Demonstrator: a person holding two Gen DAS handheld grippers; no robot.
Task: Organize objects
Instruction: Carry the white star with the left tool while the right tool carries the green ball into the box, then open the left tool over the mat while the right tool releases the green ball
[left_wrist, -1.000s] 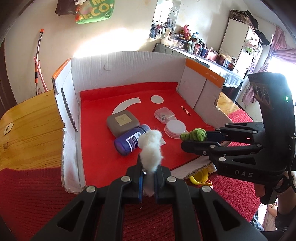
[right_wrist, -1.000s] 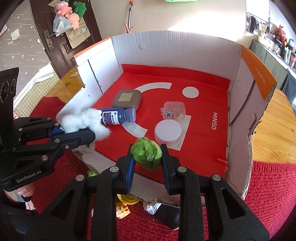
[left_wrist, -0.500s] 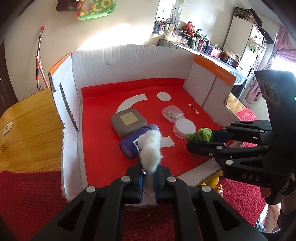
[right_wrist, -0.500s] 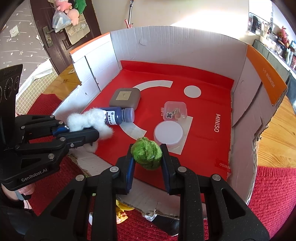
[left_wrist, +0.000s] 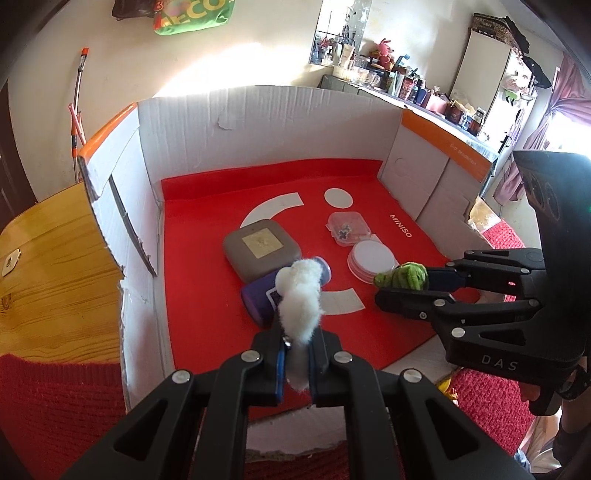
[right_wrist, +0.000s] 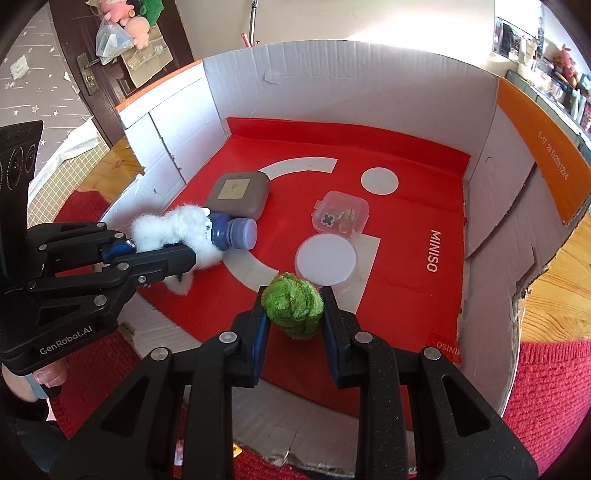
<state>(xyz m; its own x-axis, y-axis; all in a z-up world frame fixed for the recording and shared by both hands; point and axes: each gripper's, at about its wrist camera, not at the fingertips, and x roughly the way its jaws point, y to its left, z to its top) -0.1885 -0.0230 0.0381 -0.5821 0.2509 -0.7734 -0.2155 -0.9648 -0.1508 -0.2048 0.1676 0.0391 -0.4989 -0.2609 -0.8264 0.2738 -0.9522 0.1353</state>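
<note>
Fluffy white cotton tuft (left_wrist: 300, 295), clamped in my left fingers (left_wrist: 295, 363), has edged further in over the red-lined cardboard box (left_wrist: 280, 122). Right fingers (right_wrist: 293, 321) stay shut on the green fuzzy ball (right_wrist: 293, 310) above the front edge; both seem ready to set down.

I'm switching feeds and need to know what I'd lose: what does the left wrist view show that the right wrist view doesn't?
Only the left wrist view: a crowded counter and a green bag on the wall.
Only the right wrist view: a dark wooden door hung with plush toys.
Both: the left gripper shut on a white cotton tuft, the right gripper shut on a green fuzzy ball, and the red-floored cardboard box.
</note>
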